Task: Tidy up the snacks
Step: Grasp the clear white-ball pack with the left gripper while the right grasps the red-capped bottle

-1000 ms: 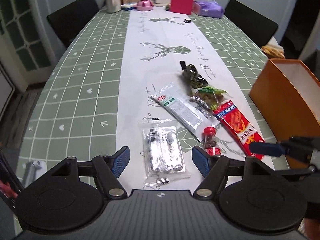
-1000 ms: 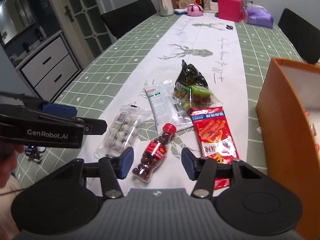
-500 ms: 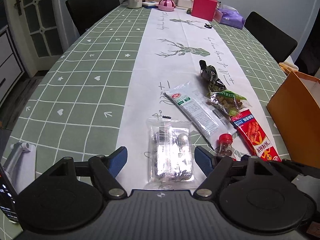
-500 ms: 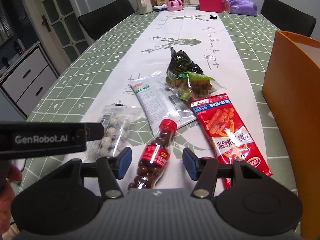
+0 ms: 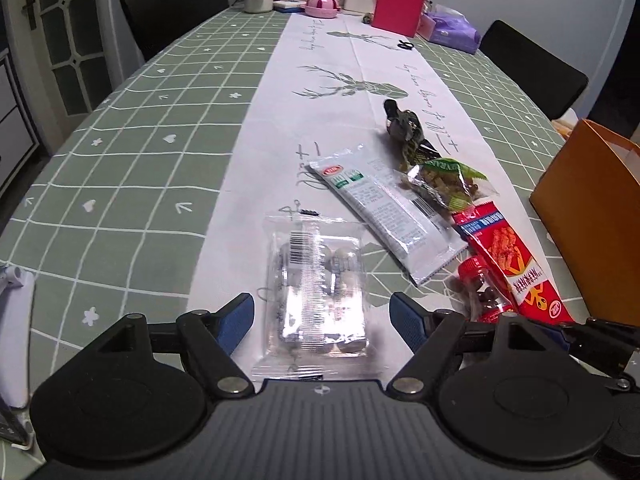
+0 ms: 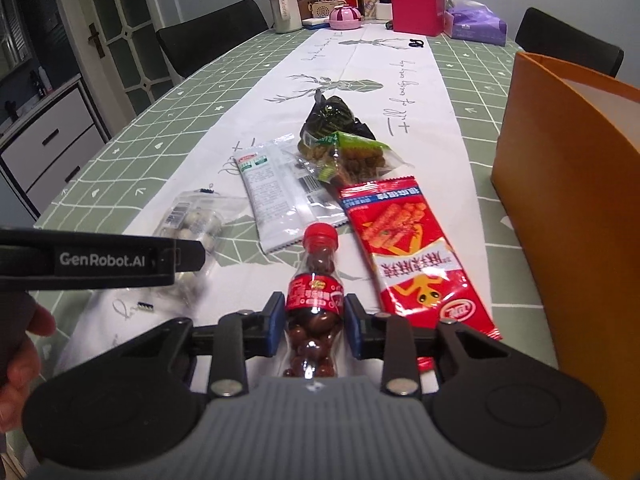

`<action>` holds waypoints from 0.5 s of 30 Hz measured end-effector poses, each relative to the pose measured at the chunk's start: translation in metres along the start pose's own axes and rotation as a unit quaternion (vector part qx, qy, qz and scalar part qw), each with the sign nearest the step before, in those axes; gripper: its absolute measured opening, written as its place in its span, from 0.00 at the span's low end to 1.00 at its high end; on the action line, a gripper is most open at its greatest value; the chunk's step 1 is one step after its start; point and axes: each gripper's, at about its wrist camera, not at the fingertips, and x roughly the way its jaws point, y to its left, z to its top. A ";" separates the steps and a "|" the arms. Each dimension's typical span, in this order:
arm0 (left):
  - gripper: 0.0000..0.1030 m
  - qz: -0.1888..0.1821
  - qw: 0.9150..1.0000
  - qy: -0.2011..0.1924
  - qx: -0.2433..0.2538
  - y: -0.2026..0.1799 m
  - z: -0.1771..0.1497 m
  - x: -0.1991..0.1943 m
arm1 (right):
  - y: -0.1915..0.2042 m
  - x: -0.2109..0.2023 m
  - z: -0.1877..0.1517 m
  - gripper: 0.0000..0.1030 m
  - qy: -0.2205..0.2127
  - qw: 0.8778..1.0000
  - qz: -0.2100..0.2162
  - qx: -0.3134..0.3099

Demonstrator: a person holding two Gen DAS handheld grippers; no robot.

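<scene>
Snacks lie on the white table runner (image 5: 320, 92). A clear packet of pale balls (image 5: 316, 280) lies flat between the fingers of my left gripper (image 5: 322, 316), which is open and not touching it. My right gripper (image 6: 314, 322) is closing, and its blue pads press on both sides of a small red-capped bottle of chocolate balls (image 6: 314, 292). A red snack packet (image 6: 412, 248), a white packet (image 6: 276, 192), a clear green-topped packet (image 6: 352, 156) and a dark green packet (image 6: 332, 114) lie beyond. In the right wrist view one of the left gripper's fingers (image 6: 120, 258) reaches in over the clear packet (image 6: 192, 224).
An open orange box (image 6: 560, 184) stands at the right on the green checked tablecloth (image 5: 132, 184). Bottles, a pink box (image 6: 416, 12) and a purple pack crowd the far end. Black chairs (image 5: 172, 12) flank the table. A person's hand (image 6: 20, 344) is at lower left.
Both grippers have sunk toward the table. The right jaws have come together around the bottle. The left gripper now straddles the clear packet with its jaws wide.
</scene>
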 end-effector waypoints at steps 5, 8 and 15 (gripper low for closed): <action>0.88 0.028 0.999 0.003 0.027 -0.005 0.001 0.013 | -0.002 0.000 0.000 0.30 0.000 1.000 0.006 0.000; 0.89 0.038 0.998 0.002 0.042 -0.007 0.001 0.019 | -0.002 0.000 -0.001 0.32 -0.001 1.000 0.009 -0.002; 0.80 0.033 0.998 0.014 0.060 -0.015 0.010 0.023 | 0.001 0.001 0.001 0.37 0.001 1.000 0.014 -0.009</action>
